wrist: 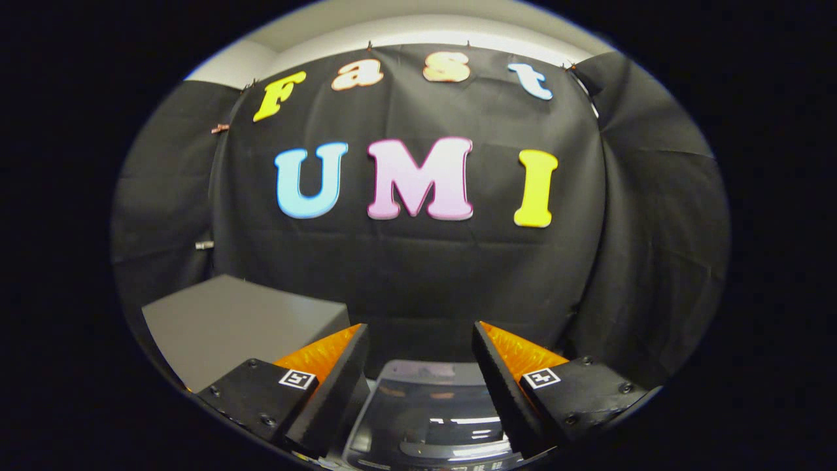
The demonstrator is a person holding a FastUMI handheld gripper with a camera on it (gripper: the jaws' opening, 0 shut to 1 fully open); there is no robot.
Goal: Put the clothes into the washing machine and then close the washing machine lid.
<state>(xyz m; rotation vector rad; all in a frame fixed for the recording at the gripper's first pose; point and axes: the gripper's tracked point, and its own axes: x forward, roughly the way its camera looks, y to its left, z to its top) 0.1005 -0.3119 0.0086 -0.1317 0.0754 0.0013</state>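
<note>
Gripper fingers stand well apart and hold nothing. Between them, at 6 o'clock, lies the washing machine with its glossy lid; whether the lid is raised or down I cannot tell, nor what is inside the drum. At 9 o'clock from the fingers stands a grey box. Clothes I cannot find. I judge cloth will be light and soft, so pinch a bunched fold; the lid looks stiff and slippery, better pushed near its front edge.
</note>
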